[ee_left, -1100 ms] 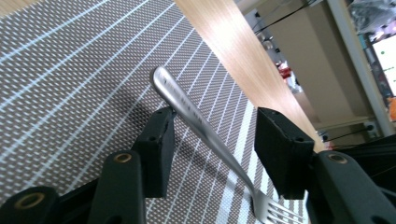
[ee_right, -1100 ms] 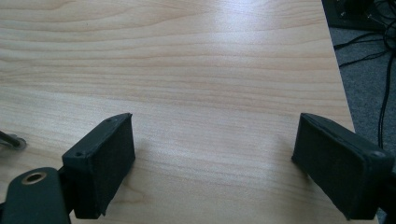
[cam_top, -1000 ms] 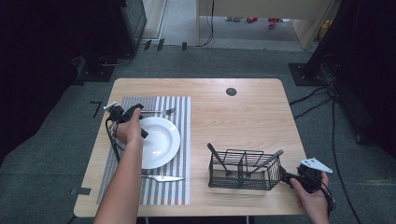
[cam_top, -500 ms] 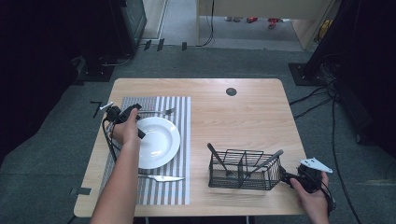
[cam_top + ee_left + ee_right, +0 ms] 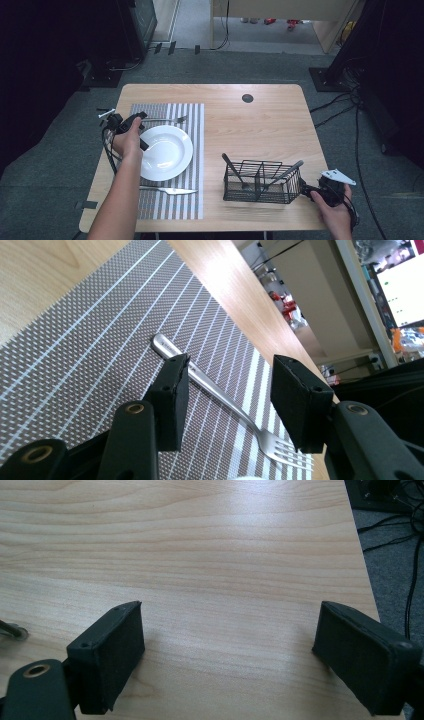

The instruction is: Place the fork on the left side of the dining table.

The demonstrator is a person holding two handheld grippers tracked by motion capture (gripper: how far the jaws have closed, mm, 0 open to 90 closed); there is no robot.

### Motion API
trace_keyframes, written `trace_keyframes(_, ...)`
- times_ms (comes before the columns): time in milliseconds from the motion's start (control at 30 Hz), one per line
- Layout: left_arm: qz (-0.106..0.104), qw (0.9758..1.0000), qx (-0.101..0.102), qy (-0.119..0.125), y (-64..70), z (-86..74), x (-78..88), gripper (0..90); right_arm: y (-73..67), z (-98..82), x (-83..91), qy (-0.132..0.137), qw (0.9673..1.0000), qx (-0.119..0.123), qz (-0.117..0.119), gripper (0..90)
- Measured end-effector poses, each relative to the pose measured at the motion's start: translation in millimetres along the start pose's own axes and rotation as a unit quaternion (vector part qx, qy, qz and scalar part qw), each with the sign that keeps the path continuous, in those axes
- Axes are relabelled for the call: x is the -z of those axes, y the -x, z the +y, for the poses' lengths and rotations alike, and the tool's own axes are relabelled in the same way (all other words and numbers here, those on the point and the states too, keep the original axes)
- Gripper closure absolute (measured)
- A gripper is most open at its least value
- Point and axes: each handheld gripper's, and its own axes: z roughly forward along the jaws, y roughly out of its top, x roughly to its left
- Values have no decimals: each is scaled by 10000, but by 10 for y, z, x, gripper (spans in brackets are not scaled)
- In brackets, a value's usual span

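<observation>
A silver fork (image 5: 167, 120) lies on the striped placemat (image 5: 192, 130) just behind a white plate (image 5: 167, 152). A knife (image 5: 167, 190) lies on the mat in front of the plate. My left gripper (image 5: 145, 131) hovers at the plate's left rim. In the left gripper view its jaws (image 5: 230, 375) stand apart and have just been closing; the fork (image 5: 220, 397) lies on the mat between them, and the pads do not press on it. My right gripper (image 5: 305, 192) rests open at the right end of a black wire basket (image 5: 260, 182). Nothing but bare wood shows between its pads (image 5: 231, 615).
The basket holds a spoon (image 5: 232, 170) and another utensil handle (image 5: 287, 172). A round black grommet (image 5: 247, 98) sits at the table's far side. The table's front right edge (image 5: 320, 227) is close to my right hand. Cables and dark equipment stand on the floor around the table.
My left hand has drifted a little to the left and up, off the plate towards the mat's left side. The right hand has kept still.
</observation>
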Motion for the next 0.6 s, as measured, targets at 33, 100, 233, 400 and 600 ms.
trace_keyframes(33, 0, 10000, 0, 0, 0, 0, 0, 504, 0, 0, 0, 0, 10000, 0, 0, 127)
trace_keyframes(100, -24, 9999, -161, 15, 12, 6, 38, 496, 0, 0, 0, 0, 10000, 2, 0, 127)
trace_keyframes(233, -180, 9986, -488, 17, 26, 2, 107, 486, 0, 0, 0, 0, 10000, 1, -1, 127)
trace_keyframes(400, -437, 9914, -1235, 68, 100, -48, 253, 450, 0, 0, 0, 0, 10000, 1, 0, 127)
trace_keyframes(600, -361, 9792, -1970, 328, 144, -67, 452, 354, 0, 0, 0, 1, 10000, 3, -2, 127)
